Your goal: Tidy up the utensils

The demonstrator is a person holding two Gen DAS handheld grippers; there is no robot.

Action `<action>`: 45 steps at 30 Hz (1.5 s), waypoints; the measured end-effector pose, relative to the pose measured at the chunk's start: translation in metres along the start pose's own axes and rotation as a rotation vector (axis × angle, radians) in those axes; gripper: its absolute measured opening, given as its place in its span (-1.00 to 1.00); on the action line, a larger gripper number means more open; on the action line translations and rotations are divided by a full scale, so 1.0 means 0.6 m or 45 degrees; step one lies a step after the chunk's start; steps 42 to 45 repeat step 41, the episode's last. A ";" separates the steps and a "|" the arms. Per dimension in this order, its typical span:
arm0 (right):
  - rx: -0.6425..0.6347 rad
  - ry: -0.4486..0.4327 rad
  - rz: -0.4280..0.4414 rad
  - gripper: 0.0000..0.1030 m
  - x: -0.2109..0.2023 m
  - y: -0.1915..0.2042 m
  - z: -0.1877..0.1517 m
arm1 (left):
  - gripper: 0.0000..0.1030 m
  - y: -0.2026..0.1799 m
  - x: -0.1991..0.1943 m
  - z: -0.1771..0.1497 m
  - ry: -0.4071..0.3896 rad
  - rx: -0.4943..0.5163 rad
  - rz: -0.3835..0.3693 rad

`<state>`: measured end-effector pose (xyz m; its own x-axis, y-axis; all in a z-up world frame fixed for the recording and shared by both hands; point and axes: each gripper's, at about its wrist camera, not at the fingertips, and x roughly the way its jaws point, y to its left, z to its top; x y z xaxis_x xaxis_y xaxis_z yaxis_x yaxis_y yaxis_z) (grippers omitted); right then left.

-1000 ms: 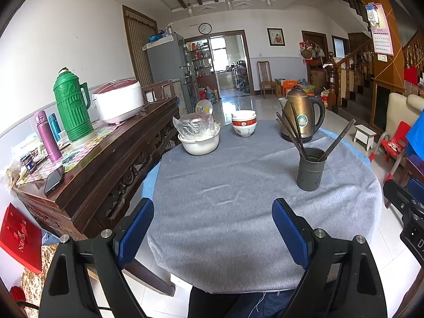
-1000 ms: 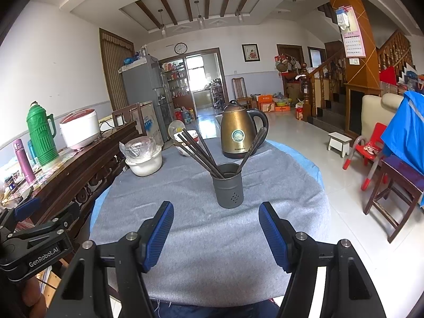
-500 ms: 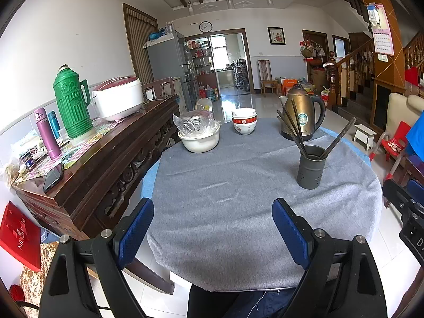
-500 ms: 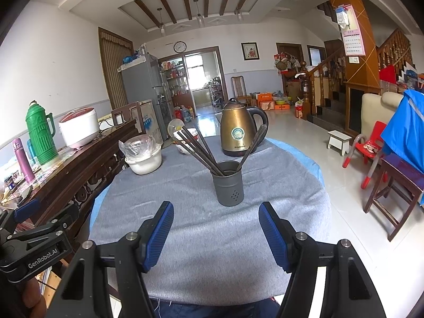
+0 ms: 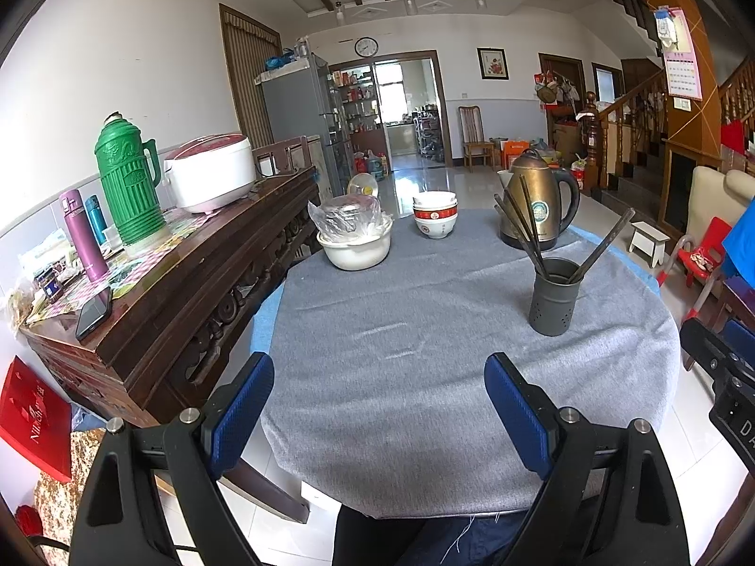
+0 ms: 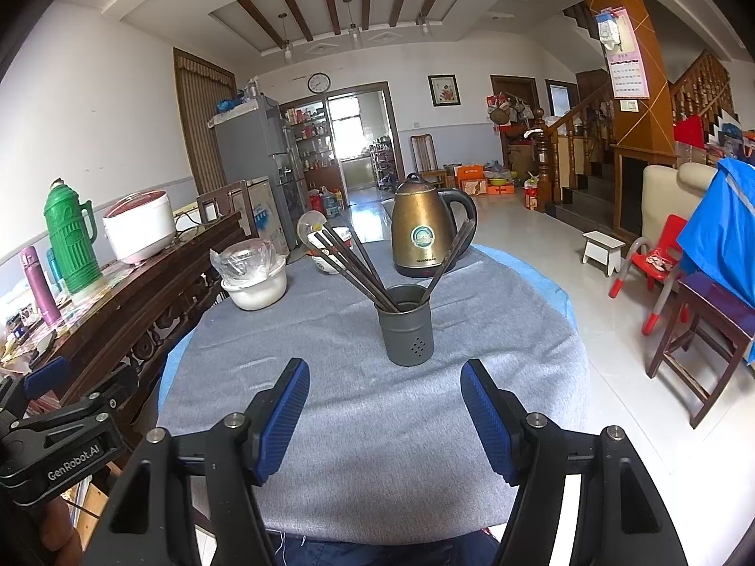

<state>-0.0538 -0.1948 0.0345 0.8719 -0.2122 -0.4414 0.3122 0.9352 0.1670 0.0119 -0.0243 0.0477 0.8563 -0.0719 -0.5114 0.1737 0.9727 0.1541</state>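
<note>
A dark grey perforated utensil cup (image 5: pixel 553 297) stands on the round grey-clothed table (image 5: pixel 401 377), right of centre; it also shows in the right wrist view (image 6: pixel 408 325). Several dark chopsticks (image 6: pixel 358 266) lean out of it, most to the left, one pair (image 6: pixel 450 254) to the right. My left gripper (image 5: pixel 380 417) is open and empty over the table's near edge. My right gripper (image 6: pixel 384 417) is open and empty, just short of the cup.
A brass kettle (image 6: pixel 427 236), stacked red-and-white bowls (image 5: pixel 435 217) and a white bowl covered in plastic (image 5: pixel 355 240) stand at the table's far side. A wooden sideboard (image 5: pixel 179 278) with a green thermos and rice cooker runs along the left. Chairs (image 6: pixel 698 325) stand right.
Both views have shifted very slightly; the grippers stay open and the cup with chopsticks has not moved.
</note>
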 end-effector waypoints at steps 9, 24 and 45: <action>0.010 -0.022 -0.012 0.36 -0.008 -0.001 0.005 | 0.77 0.003 -0.002 0.000 -0.005 -0.005 -0.003; 0.015 -0.046 -0.044 0.36 0.003 -0.005 0.033 | 0.77 0.003 0.002 0.016 -0.023 -0.017 -0.007; 0.036 0.009 -0.097 0.36 0.103 -0.041 0.072 | 0.77 -0.007 0.102 0.056 0.074 -0.081 -0.059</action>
